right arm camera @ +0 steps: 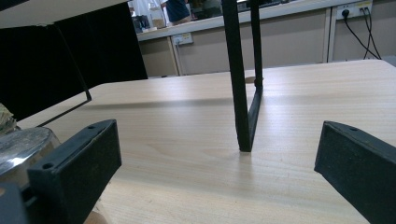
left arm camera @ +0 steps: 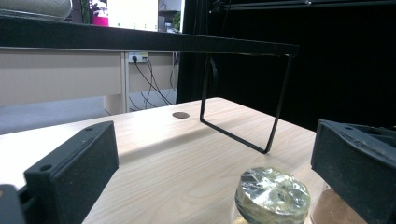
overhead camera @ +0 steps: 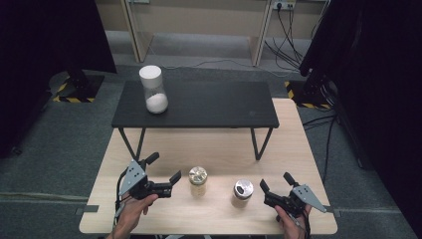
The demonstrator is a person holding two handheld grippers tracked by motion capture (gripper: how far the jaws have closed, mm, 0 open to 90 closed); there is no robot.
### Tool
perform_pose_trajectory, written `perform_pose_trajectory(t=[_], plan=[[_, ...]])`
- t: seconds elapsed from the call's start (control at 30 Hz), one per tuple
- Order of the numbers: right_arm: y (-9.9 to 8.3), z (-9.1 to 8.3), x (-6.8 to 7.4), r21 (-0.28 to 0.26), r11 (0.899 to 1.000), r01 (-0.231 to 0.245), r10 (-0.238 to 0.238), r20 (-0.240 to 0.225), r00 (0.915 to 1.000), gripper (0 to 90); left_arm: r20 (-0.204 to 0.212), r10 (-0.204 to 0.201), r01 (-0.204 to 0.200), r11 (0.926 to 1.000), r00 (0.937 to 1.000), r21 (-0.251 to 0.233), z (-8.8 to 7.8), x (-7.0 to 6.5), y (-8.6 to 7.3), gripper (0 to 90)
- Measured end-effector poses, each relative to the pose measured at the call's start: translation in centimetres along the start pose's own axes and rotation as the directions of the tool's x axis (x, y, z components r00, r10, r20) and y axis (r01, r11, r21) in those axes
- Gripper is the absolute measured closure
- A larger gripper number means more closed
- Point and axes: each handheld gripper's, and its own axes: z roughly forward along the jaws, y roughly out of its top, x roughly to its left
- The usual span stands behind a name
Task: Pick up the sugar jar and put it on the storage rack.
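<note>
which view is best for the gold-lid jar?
High view: the gold-lid jar shows whole, upright on the wooden table, just right of the left gripper. Left gripper view catches its lid top close up; right gripper view, an unclear sliver.

Item one: I see a small clear glass jar with a crinkled gold lid (overhead camera: 198,180), upright on the light wooden table (overhead camera: 219,149) near its front edge, left of centre; the left gripper view shows the lid (left arm camera: 272,194) low between the jaws. Item two: a small glass jar with a shiny silver lid (overhead camera: 242,192), upright, brownish contents inside, standing near and to the right of the first, not touching.
</note>
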Motion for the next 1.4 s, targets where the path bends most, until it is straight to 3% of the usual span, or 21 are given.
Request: perform_pose_trajectory(t=[0.33, 0.93, 1.4], plan=[[0.0, 0.0, 0.0, 0.0, 1.0, -0.003, 0.003, 0.001, 1.0, 0.6, 0.002, 0.02, -0.02, 0.9998, 0.9998, 0.008, -0.4, -0.2, -1.3, 0.0], [0.0, 0.1, -0.1, 0.0, 1.0, -0.003, 0.003, 0.001, 1.0, 0.6, 0.009, 0.004, -0.005, 0.9997, 1.0, 0.022, -1.5, -0.2, -3.3, 0.0], [0.0, 0.0, -0.3, -0.002, 1.0, -0.008, 0.008, 0.003, 1.0, 0.6, 0.005, 0.028, -0.028, 0.9988, 0.9996, 0.039, -2.0, -0.2, -4.9, 0.0]])
